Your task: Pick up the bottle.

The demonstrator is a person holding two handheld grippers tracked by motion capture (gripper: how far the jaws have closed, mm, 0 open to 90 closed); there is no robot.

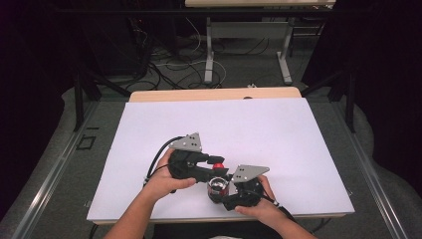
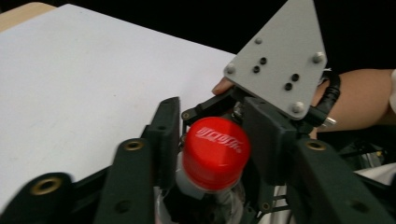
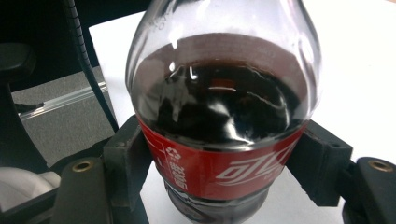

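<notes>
Near the front edge of the white bench, a cola bottle stands between 2 claws. Right claw is clamped on its red-labelled body, while left claw is closed on its red cap.

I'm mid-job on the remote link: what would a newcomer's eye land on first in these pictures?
First, the red cap of the cola bottle, clamped between the jaws of the left claw near the front edge of the white table. Next, the dark drink filling the clear bottle partway, with the right claw shut on its red label. In the high view, both hands meet close together over the bottle.
</notes>
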